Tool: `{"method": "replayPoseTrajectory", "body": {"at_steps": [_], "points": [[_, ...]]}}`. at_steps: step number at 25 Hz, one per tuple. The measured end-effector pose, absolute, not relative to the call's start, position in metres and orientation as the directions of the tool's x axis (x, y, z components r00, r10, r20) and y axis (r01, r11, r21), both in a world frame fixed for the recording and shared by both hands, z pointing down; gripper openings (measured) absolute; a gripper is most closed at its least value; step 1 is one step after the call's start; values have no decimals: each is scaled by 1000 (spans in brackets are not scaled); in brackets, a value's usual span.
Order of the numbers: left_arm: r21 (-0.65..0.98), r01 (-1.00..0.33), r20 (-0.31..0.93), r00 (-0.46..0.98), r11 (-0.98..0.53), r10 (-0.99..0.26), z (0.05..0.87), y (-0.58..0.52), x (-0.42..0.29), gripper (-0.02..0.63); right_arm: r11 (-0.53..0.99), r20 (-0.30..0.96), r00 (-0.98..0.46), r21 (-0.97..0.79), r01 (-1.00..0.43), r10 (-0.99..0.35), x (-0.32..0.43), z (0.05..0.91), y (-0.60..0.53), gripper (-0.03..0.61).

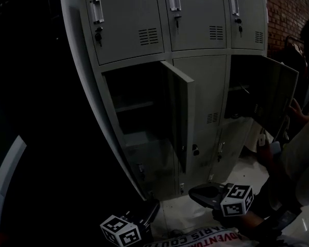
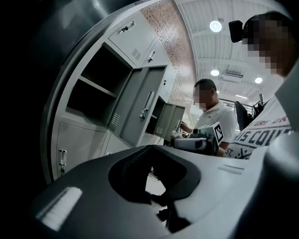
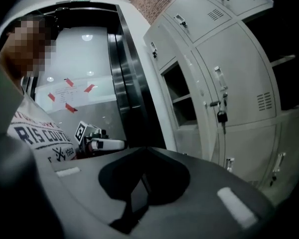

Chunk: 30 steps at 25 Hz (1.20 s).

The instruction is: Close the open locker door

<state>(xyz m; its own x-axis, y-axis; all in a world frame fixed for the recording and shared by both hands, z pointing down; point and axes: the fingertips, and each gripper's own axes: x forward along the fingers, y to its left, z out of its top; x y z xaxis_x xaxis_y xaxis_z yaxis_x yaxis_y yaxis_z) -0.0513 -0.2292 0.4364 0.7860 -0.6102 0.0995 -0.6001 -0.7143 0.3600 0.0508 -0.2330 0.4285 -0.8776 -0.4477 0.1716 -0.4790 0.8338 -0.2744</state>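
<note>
Dim head view, black at left; bright ceiling lamps glare; fisheye bending toward edges.

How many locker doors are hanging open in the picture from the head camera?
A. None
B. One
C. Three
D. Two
D: two doors stand open in the middle row, the left door swung out from its dark compartment and the right door swung wide at the far side. The top doors are all shut.

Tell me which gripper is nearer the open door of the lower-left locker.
Right, it appears. The right gripper sits just below the bottom corner of the open door, slightly to its right; the left gripper is lower and further left, under the open compartment.
</note>
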Motion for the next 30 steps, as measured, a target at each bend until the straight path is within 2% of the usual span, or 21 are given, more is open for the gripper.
{"method": "replayPoseTrajectory", "body": {"at_steps": [13,25,30], "points": [[366,-612,120,778,-702,-616,428,-277,-46,5,762,13,-763,-44,-646,-646,117,321,-360,-5],[356,-626,113,766,-694,-633,433,-303,-57,5,789,-9,-789,6,-615,-615,92,303,-393,-5],[373,-647,131,746,-665,-653,433,-311,-66,5,824,-59,-823,-13,-566,-566,73,295,-387,-6]]}}
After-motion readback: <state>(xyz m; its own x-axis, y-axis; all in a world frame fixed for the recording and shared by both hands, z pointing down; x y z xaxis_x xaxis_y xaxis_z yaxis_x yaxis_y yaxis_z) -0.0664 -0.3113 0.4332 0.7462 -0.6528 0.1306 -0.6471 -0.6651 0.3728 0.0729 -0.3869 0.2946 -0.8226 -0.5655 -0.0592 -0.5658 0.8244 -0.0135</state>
